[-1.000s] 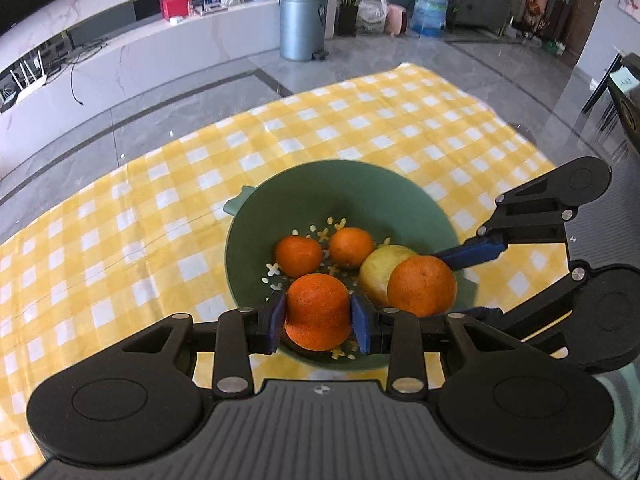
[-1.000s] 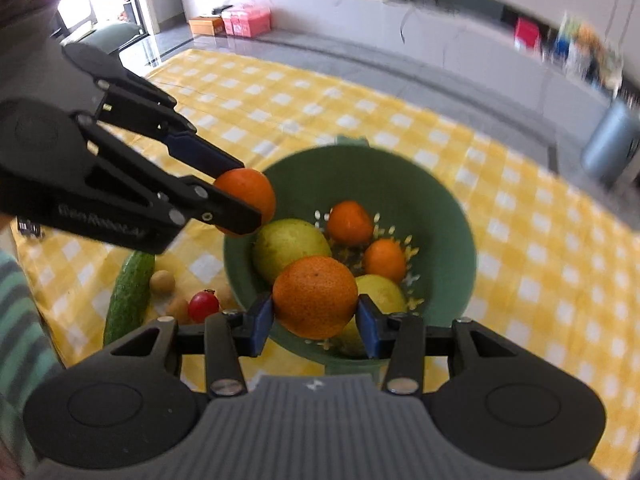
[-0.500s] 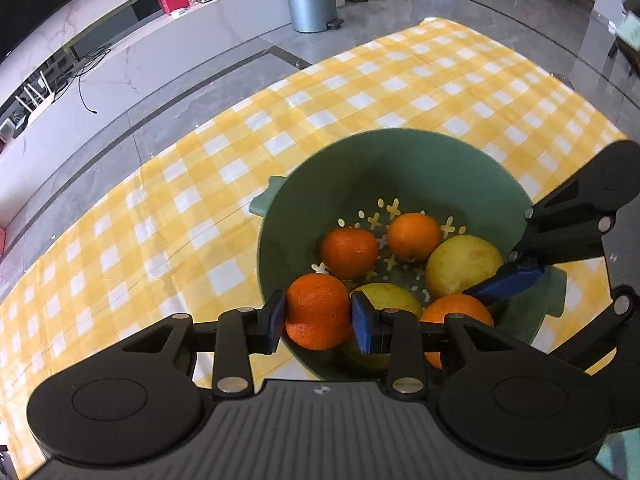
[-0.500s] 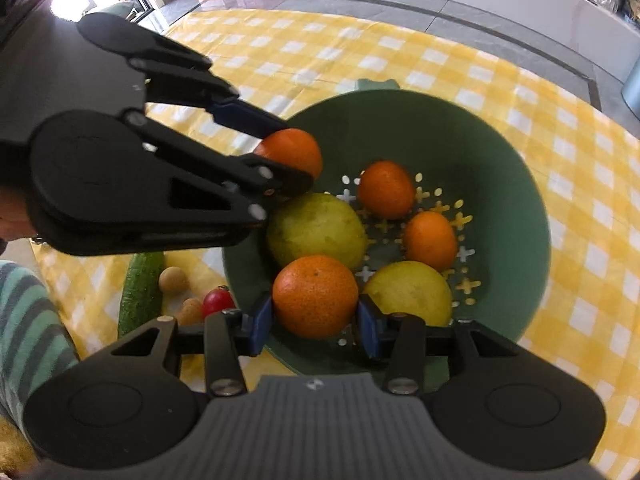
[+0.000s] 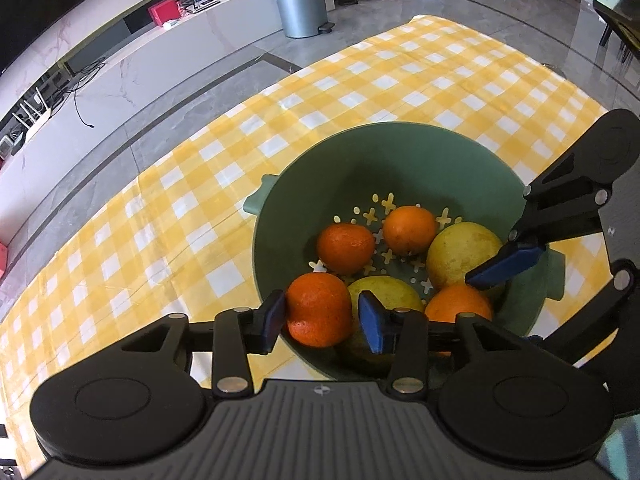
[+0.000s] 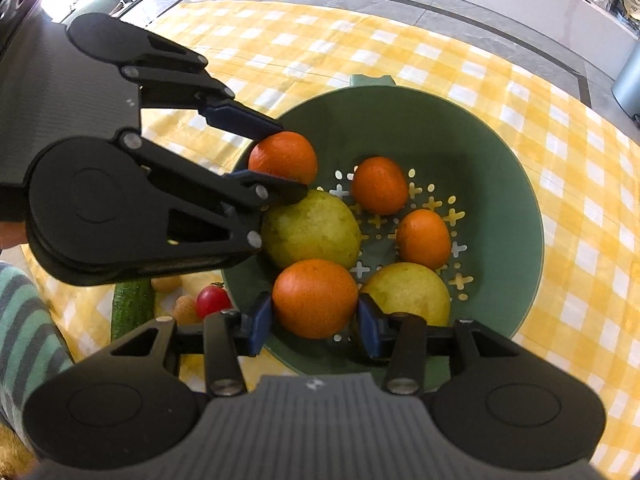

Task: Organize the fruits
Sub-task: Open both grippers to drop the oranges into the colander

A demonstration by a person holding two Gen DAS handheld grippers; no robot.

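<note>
Left claw [image 5: 321,312]: its jaws have just been opening and are now standing apart, with the rim-side orange [image 5: 318,310] sitting between them; one pad is brushing the peel, the other is clear of it.
Rim-side orange: resting low inside the green colander [image 5: 360,152], against its near-left wall and leaning on a yellow-green fruit [image 5: 384,292], so it looks set down rather than carried.
Right claw [image 6: 316,314]: pads are sitting against both sides of the second orange [image 6: 315,298], so I'm reading it as clamped on that fruit.
Second orange: hanging just over the colander's near edge, close above the fruit pile, probably so it drops only a little way.
Colander: standing on the table [image 5: 168,216] under a yellow checked cloth, already holding two small oranges [image 6: 380,186] and two yellow-green fruits.
Left outside: a cucumber [image 6: 132,308] and a cherry tomato [image 6: 213,300] are lying on the cloth near the colander, seemingly kept apart from the fruit.
Step in hand: both claws are delivering oranges together; the right release seems to be what is left.
</note>
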